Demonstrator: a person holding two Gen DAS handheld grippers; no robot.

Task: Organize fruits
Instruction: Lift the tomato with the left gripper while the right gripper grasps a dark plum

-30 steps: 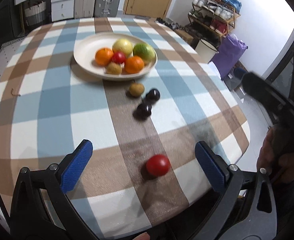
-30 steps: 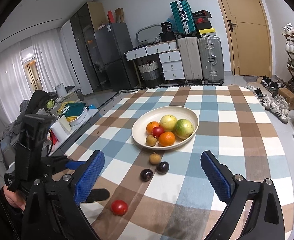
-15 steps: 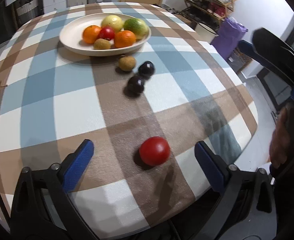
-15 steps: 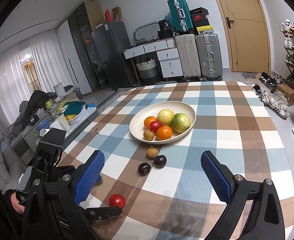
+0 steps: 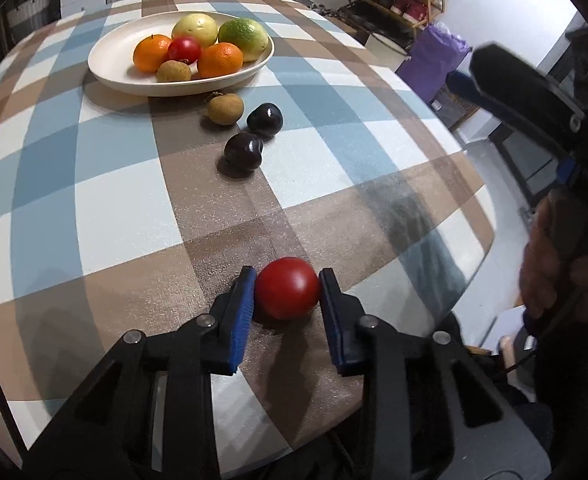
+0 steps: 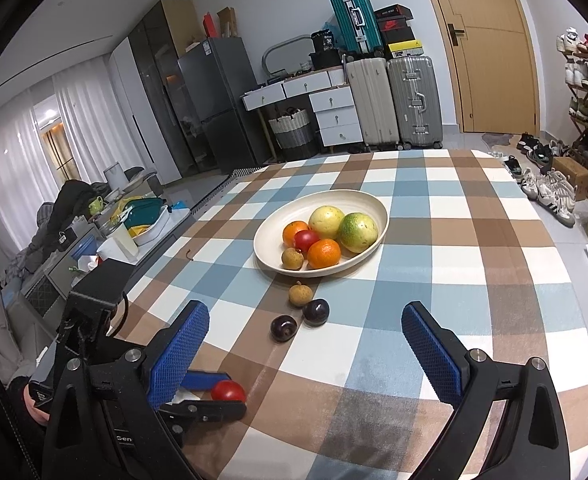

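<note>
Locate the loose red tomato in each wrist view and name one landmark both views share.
Left wrist: red tomato low centre, pinched between the left gripper pads.
Right wrist: red tomato bottom left, beside the near blue pad.
Shared landmark: the cream fruit bowl, farther up the checked table.

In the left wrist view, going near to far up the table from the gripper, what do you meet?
left gripper shut on the red tomato → nearer dark plum → farther dark plum → brown longan → cream bowl of fruit.
</note>
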